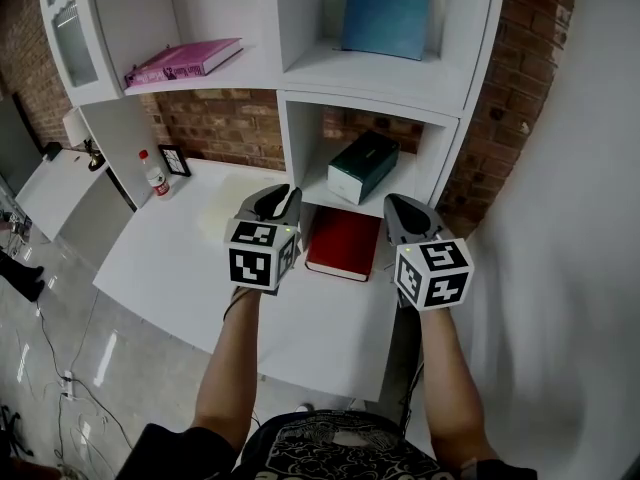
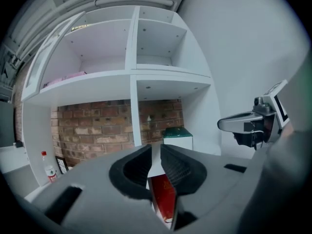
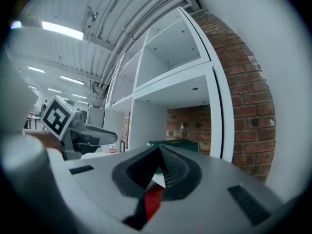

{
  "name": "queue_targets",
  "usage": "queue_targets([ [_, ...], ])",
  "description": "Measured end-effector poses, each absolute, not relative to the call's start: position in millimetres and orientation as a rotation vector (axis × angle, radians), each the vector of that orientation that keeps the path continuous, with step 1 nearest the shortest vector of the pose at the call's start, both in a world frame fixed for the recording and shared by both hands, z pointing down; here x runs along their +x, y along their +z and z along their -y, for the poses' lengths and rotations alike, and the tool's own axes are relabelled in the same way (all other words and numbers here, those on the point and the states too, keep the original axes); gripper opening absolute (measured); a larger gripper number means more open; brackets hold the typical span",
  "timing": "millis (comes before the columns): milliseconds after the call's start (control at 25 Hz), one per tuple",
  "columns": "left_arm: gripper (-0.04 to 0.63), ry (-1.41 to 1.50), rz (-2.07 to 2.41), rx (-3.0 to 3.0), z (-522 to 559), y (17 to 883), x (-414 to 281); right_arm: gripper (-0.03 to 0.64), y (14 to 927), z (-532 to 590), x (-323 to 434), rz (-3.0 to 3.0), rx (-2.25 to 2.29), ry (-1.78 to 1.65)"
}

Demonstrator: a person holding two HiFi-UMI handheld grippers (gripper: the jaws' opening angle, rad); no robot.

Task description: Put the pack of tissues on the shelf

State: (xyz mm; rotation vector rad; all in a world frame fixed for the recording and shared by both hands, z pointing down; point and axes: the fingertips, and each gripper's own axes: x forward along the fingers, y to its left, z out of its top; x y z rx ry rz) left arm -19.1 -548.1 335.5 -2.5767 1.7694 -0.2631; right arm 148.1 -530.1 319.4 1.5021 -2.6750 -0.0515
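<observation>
Tissues [image 1: 363,166] are seen in the lower right shelf [image 1: 283,133] bay. Left gripper [image 1: 278,192] jaws are held barely apart, right gripper [image 1: 397,202] jaws are pressed together, both empty.

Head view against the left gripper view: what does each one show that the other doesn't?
Only the head view: the blue book and the person's forearms. Only the left gripper view: the left gripper seen along its jaws, a narrow gap apart, nothing between them. Both: the green tissue pack, the red book, the bottle.
</observation>
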Motion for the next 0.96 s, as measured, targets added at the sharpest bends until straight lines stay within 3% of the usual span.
queue_targets([
  [280, 0.020, -0.268, -1.780, -2.545, 546.6, 330.5, -19.2, 0.003, 318.0, 527.8, 148.9, 2.678, 1.500, -0.049],
  [960, 0.003, -0.222, -1.811, -2.546, 546.7, 328.6, -23.2, 0.003, 315.8, 524.4, 149.4, 2.690, 1.498, -0.033],
])
